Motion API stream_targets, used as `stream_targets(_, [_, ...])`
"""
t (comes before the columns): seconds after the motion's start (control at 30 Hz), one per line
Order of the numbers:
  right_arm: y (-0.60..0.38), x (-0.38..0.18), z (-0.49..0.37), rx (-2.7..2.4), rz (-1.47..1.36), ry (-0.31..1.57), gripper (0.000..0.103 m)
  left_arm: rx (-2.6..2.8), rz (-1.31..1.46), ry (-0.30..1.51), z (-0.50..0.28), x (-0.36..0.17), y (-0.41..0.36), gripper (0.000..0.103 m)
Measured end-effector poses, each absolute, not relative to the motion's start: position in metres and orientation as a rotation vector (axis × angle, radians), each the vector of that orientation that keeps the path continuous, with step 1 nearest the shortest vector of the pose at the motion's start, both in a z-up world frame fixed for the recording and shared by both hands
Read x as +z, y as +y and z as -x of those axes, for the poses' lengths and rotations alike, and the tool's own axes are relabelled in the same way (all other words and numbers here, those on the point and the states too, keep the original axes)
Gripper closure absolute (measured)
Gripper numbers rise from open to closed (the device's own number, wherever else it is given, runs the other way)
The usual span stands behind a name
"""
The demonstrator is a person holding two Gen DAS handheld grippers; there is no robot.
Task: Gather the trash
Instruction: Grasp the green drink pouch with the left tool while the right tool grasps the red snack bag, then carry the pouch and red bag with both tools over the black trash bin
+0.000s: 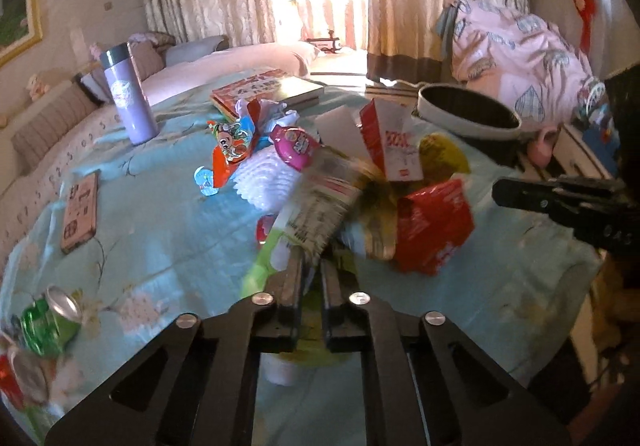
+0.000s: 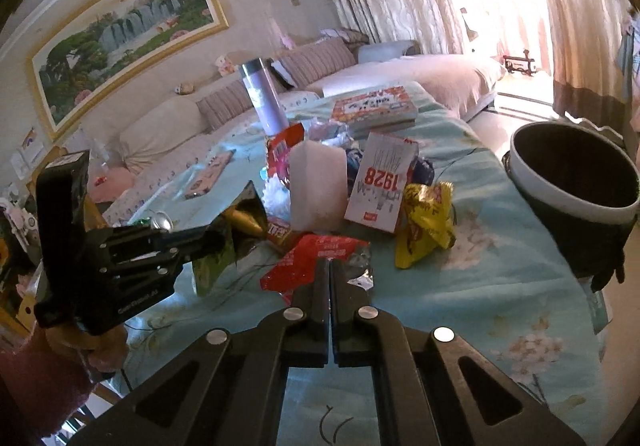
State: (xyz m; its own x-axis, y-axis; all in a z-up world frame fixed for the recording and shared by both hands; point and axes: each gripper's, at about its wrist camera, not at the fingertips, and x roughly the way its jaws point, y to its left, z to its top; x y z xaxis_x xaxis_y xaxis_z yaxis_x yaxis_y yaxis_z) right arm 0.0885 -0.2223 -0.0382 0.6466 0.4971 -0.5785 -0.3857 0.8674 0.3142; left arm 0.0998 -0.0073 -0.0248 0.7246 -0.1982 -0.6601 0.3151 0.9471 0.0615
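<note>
right wrist view: right gripper [image 2: 329, 266] pinches red wrapper [image 2: 320, 258]; left gripper [image 1: 312, 266] pinches green wrapper [image 1: 272, 250].

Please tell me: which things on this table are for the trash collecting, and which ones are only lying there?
For the job:
- green wrapper, in left tongs
- red wrapper, in right tongs
- yellow wrapper
- crushed green can
- bin

Only lying there:
- purple flask
- books
- phone

both wrist views close over trash pile [image 1: 344, 182].

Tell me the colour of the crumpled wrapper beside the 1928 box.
Yellow wrapper, clearest in the right wrist view.
</note>
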Motion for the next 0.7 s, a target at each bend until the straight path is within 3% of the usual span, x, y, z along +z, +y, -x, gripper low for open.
stream_targets(0.1, [-0.229, -0.038, -0.092, 0.505, -0.184, 0.703, 0.1, -0.282, -0.134, 0.712, -0.098, -0.022, -0.007, 0.1])
stream_targets(0.17, [-0.233, -0.042, -0.099, 0.515, -0.225, 0.724, 0.088, -0.27, -0.121, 0.716, -0.094, -0.024, -0.009, 0.1])
stream_targets(0.23, [-0.232, -0.048, -0.106, 0.523, -0.245, 0.743, 0.053, -0.26, -0.11, 0.725, -0.092, -0.025, -0.009, 0.1])
stream_targets(0.3, [-0.226, -0.054, -0.111, 0.53, -0.238, 0.76, 0.043, -0.254, -0.1, 0.731, -0.092, -0.026, -0.008, 0.1])
stream_targets(0.4, [-0.213, -0.063, -0.118, 0.551, -0.215, 0.784, 0.047, -0.257, -0.073, 0.744, -0.091, -0.024, -0.005, 0.1])
stream_targets(0.47, [-0.207, -0.07, -0.122, 0.567, -0.211, 0.815, 0.074, -0.26, -0.073, 0.74, -0.089, -0.022, -0.008, 0.1])
stream_targets(0.5, [-0.207, -0.074, -0.123, 0.583, -0.225, 0.831, 0.1, -0.261, -0.074, 0.737, -0.088, -0.02, -0.009, 0.101])
stream_targets(0.7, [-0.23, -0.062, -0.105, 0.604, -0.277, 0.789, 0.102, -0.305, -0.081, 0.726, -0.084, -0.012, -0.029, 0.101])
